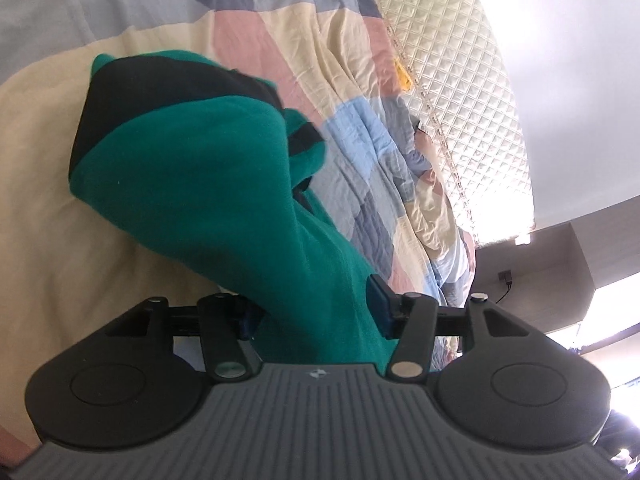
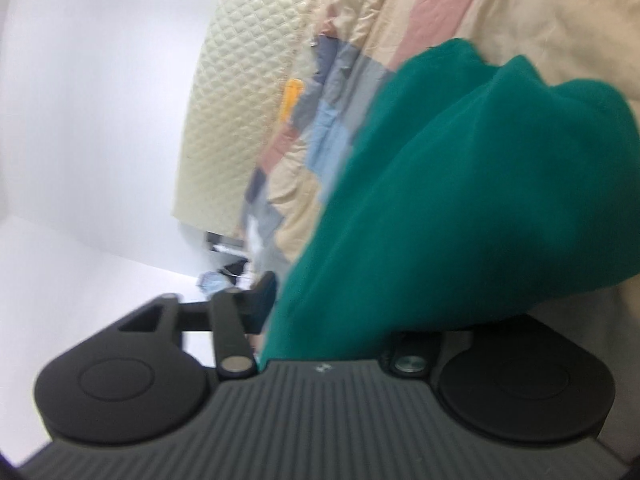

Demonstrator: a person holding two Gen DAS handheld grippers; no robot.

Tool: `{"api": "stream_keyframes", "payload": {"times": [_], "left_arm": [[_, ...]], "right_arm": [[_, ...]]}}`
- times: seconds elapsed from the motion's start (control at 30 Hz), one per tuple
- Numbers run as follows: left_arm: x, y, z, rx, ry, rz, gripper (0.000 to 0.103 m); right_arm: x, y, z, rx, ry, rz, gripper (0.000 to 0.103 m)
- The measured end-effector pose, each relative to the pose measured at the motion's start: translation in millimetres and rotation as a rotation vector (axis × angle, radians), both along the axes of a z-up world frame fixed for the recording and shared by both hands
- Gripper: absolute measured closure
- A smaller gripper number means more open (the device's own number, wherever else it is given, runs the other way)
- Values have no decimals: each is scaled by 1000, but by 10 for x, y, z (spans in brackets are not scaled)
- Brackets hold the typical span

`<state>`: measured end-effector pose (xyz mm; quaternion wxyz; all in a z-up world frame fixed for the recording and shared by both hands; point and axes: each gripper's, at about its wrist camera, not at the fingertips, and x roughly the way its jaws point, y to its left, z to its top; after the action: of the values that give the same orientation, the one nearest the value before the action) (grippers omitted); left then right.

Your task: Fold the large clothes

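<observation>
A: Garment [image 1: 192, 184] is bunched on the quilt [image 1: 280, 64], running up through both grippers. Left gripper [image 1: 316, 316] jaws sit apart around it.

B: Right gripper [image 2: 320, 312]? Can't tell, fabric hides one finger. You want even tension before laying it flat.

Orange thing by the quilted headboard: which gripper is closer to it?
Right, probably. The orange thing looms fairly large ahead and left of the right gripper. From the left gripper it looks smaller, far ahead to the right.
</observation>
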<state>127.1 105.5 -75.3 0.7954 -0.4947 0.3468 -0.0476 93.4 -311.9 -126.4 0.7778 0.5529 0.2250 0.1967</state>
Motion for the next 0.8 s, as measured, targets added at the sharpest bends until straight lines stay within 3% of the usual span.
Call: {"api": "stream_keyframes", "payload": {"times": [0.2, 0.33, 0.43, 0.57, 0.8], "left_arm": [[300, -4, 270, 11, -47, 27, 45], [545, -49, 343, 53, -112, 23, 44], [730, -93, 300, 68, -165, 21, 39], [1068, -111, 213, 97, -169, 8, 37], [1795, 17, -26, 30, -191, 5, 34]], "right_arm": [[170, -35, 246, 25, -72, -9, 38], [450, -29, 410, -30, -97, -18, 38], [704, 14, 462, -78, -105, -18, 38], [1036, 68, 496, -153, -117, 3, 38], [1526, 10, 305, -85, -165, -21, 42]]}}
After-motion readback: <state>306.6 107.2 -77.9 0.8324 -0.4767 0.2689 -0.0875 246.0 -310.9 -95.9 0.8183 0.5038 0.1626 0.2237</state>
